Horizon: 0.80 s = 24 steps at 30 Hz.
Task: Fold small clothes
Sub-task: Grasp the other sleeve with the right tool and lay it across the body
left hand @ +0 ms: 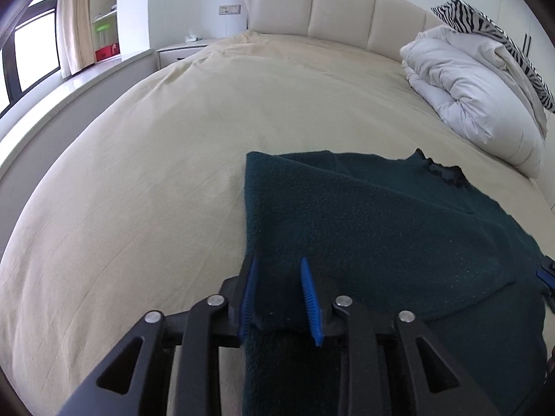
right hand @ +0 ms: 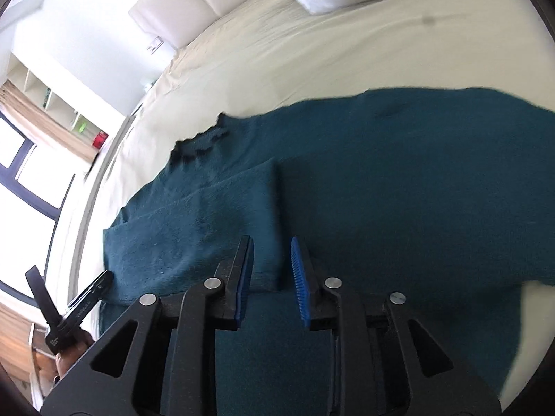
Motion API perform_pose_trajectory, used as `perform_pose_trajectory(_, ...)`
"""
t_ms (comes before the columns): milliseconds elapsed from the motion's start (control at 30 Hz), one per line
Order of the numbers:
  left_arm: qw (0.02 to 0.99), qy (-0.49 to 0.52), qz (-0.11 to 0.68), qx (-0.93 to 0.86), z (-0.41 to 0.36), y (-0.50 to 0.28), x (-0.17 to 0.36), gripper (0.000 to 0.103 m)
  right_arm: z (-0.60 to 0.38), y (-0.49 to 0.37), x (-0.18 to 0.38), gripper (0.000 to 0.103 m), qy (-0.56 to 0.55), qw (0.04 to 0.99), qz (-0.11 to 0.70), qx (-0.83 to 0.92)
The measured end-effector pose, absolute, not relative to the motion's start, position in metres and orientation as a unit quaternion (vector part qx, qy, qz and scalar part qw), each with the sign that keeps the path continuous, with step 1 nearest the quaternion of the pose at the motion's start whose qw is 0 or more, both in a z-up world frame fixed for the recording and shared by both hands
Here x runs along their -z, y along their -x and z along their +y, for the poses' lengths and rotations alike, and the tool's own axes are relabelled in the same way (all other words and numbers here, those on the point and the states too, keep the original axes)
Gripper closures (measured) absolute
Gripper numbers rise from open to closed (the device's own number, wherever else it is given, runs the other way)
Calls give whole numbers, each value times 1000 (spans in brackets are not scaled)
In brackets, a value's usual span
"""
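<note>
Right now my left gripper (left hand: 277, 298) stands with its jaws spread, straddling the near left edge of the dark green sweater (left hand: 381, 228), and my right gripper (right hand: 272, 277) is likewise spread over the sweater's cloth, gripping nothing. The sweater lies flat on the cream bedsheet (left hand: 173, 156), one sleeve (right hand: 215, 215) already folded across its body. To do this fold well, I judge both jaws should bite the hem edge low and together, through every layer, then carry it evenly toward the ruffled collar (left hand: 447, 173) so the fold line stays straight. Beyond the collar, the left wrist view shows the white duvet (left hand: 475, 93) and headboard (left hand: 340, 10) whole. Only the right wrist view shows the folded sleeve's squared end, and my left tool off the sweater's side.
</note>
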State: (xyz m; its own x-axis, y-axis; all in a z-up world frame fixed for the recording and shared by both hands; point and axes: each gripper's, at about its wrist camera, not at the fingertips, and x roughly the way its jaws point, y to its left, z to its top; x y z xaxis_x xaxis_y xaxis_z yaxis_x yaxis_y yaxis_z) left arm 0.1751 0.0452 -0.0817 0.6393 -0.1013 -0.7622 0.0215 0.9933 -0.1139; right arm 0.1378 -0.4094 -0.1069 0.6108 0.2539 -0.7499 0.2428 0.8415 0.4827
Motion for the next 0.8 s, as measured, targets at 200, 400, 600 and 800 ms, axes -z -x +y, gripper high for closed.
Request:
perform_pose_trajectory(200,915,62,391,73,30,-132,52,35,-522,-15,71,24,-366,870,314,102)
perform_pose_trajectory(400,883,125,434,130,6,-100,63,35,-658,116,101,24,-523,784,248,226)
perform_pose_trajectory(600,857,144,468,159,-19,-83,76,35,-733,172,122,32,-590,746,181,251)
perform_pose_trajectory(800,849,149,478,167,-29,-83,78,35,-797,153,135,58,-583,745,191,262)
